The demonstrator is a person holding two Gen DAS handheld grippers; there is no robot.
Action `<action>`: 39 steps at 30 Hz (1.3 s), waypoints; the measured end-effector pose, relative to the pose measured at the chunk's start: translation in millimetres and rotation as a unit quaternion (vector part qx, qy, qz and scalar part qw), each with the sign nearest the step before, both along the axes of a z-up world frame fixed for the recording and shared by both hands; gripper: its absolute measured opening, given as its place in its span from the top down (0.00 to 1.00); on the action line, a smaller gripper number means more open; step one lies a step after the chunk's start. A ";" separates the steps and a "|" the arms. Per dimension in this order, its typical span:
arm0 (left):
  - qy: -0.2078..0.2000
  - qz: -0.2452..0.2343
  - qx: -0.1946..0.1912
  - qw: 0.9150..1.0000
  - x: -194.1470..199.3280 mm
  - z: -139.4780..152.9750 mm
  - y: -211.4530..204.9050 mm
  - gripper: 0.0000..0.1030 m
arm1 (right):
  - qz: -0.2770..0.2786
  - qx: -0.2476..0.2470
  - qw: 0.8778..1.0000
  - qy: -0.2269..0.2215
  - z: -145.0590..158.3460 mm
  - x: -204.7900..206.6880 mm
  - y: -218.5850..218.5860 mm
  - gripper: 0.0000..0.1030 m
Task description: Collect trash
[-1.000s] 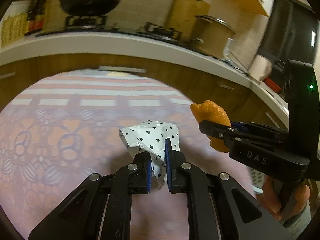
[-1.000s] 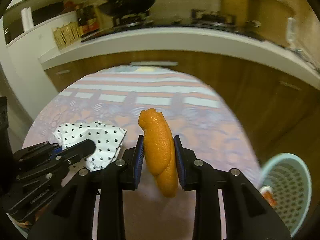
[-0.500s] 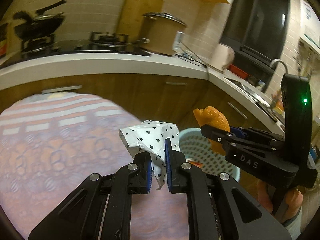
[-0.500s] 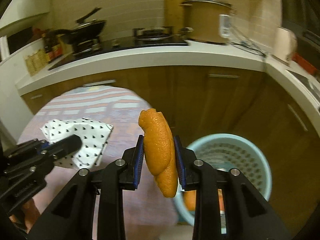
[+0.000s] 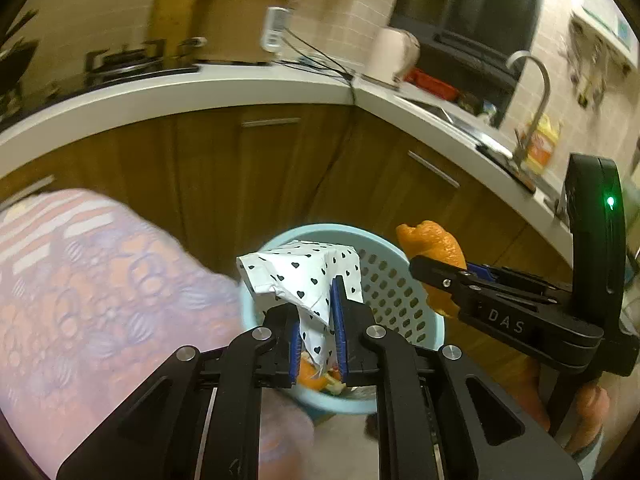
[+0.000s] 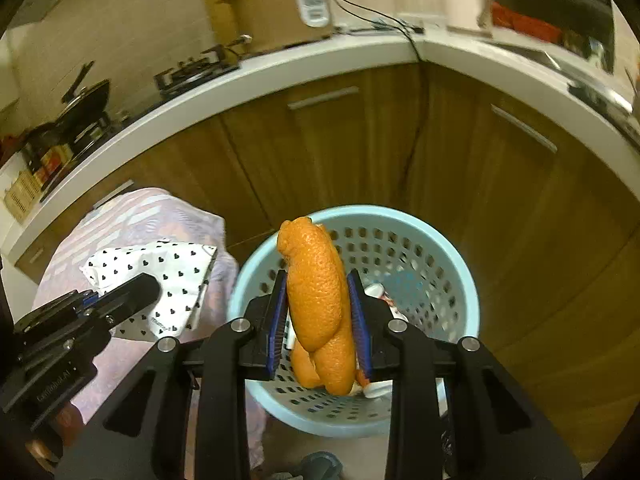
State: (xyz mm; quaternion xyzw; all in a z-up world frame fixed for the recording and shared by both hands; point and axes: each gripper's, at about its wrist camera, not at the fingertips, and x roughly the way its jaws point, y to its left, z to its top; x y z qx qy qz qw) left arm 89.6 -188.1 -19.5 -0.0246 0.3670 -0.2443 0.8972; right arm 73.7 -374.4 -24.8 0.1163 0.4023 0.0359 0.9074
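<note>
A white paper wrapper with black hearts (image 5: 304, 276) hangs between the pads of my left gripper (image 5: 316, 320), over the near rim of a pale blue perforated basket (image 5: 304, 230). The jaws are opening, but the pads still press on the paper. My right gripper (image 6: 318, 312) holds a long orange peel (image 6: 316, 292) upright above the basket's (image 6: 400, 212) mouth. Its jaws are opening too, with the peel still pinched between them. Inside the basket lie orange peel scraps (image 5: 310, 374) and white litter (image 6: 376, 292). In the right wrist view, the left gripper (image 6: 140, 292) and wrapper (image 6: 176, 272) sit to the left.
A table with a pink and purple patterned cloth (image 5: 100, 300) stands left of the basket. Brown cabinets (image 6: 360, 152) under a white counter (image 5: 240, 92) close in behind. A large pot (image 5: 236, 20), kettle (image 5: 392, 56) and tap (image 5: 536, 92) stand on the counter. A slipper (image 6: 320, 464) lies on the floor.
Both grippers have swung right, from over the table to over the blue basket, each still carrying its piece. The gap between the left pads looks slightly wider.
</note>
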 end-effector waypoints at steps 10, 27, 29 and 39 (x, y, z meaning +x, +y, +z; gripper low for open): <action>0.001 -0.014 0.037 0.999 19.1 -19.6 -38.9 0.48 | -0.038 0.027 0.998 0.040 -36.0 7.1 -31.5 0.46; -0.106 0.104 0.047 0.988 -26.2 2.3 40.3 0.19 | -0.009 -0.032 0.998 -0.054 -1.0 -20.3 24.2 0.46; -0.140 0.144 0.070 0.977 -37.6 1.6 52.1 0.13 | -0.014 -0.042 0.996 -0.072 2.6 -24.5 31.3 0.45; -0.146 0.198 0.052 0.968 -40.7 -3.1 91.7 0.12 | -0.041 -0.081 0.986 -0.141 22.2 -42.3 63.1 0.42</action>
